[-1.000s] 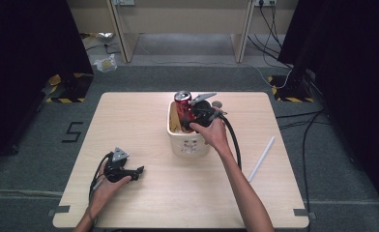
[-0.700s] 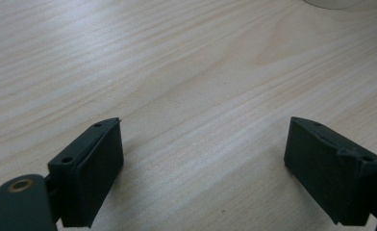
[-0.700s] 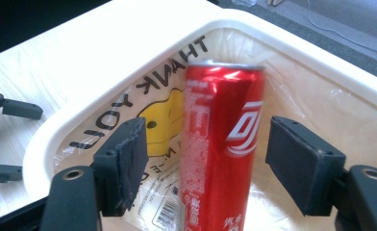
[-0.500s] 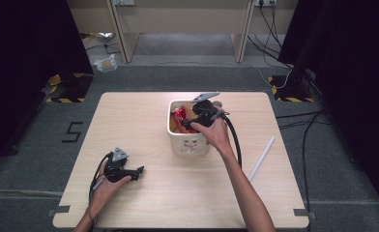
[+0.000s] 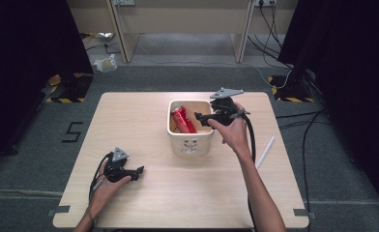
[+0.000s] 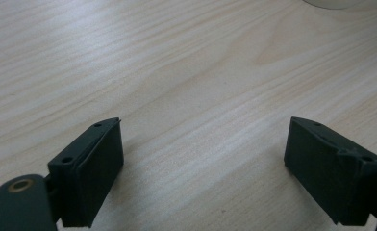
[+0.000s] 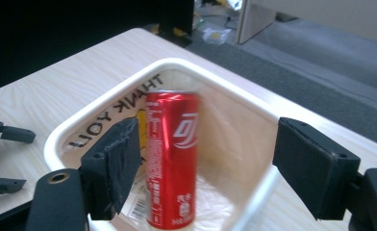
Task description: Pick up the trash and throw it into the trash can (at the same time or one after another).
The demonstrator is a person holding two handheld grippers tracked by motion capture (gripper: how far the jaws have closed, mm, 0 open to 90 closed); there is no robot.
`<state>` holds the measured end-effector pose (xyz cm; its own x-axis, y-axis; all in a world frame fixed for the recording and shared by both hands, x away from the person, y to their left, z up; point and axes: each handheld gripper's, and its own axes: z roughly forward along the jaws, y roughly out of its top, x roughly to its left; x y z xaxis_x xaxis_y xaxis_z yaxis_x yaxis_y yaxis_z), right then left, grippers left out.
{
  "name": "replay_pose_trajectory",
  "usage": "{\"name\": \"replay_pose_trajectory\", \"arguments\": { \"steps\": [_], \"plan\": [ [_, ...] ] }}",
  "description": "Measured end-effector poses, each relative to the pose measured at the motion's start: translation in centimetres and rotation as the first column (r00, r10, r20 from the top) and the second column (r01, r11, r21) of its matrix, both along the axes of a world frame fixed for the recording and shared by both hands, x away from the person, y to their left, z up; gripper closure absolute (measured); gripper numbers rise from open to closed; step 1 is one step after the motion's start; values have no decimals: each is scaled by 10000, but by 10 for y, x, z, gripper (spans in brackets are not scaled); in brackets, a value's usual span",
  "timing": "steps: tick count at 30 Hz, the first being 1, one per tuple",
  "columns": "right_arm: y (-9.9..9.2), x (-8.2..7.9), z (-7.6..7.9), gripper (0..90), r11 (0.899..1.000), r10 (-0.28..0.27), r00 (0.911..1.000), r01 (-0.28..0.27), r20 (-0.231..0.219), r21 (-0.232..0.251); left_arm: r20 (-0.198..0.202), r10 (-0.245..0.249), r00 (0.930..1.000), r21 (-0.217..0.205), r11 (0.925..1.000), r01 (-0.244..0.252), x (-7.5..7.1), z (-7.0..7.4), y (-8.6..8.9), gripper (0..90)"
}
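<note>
A red soda can (image 5: 182, 121) leans inside the white bin (image 5: 190, 145) at the table's middle. My right gripper (image 5: 200, 117) hovers at the bin's right rim, pointing left over it. Its jaws have just been opening and stand open, with nothing pressed between them. In the right gripper view the can (image 7: 172, 159) stands in the bin (image 7: 215, 82) beyond the right gripper (image 7: 208, 139), close to one pad but not touched. My left gripper (image 5: 138, 172) rests on the table at the front left, open. The left gripper (image 6: 203, 130) has bare wood between its jaws.
A thin white rod (image 5: 265, 152) lies near the table's right edge. The bin's inner wall carries printed "THANK YOU" lettering (image 7: 114, 115). Grey floor, cables and dark curtains surround the table (image 5: 129, 121).
A second ago the right gripper held the can upright over the bin. The can now sits in the bin, and the gripper has drawn back to the right and up. The left hand stayed still.
</note>
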<state>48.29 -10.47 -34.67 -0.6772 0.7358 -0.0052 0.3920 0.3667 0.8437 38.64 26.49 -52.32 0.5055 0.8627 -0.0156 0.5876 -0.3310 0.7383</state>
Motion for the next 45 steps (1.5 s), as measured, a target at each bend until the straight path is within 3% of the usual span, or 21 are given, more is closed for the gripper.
{"name": "replay_pose_trajectory", "arguments": {
  "steps": [9, 24, 35, 45],
  "plan": [
    [-36, -15, 13, 250, 9977, -616, 9972, 603, 418, 308, 1, 3, 10000, 3, 10000, -3, 0, 0, 0, 126],
    [-88, -29, 4, 259, 9854, -1682, 9845, 1665, 506, 359, 2, 9, 10000, 7, 10000, -9, 0, 0, 0, 126],
    [-113, -33, -17, 263, 9744, -2243, 9744, 2245, 144, -99, 9, 19, 10000, -3, 10000, -19, 0, 0, 0, 125],
    [-136, -35, -42, 270, 9570, -2887, 9571, 2878, -241, -357, 1, 29, 10000, -11, 10000, -29, 0, 0, 0, 126]
  ]
}}
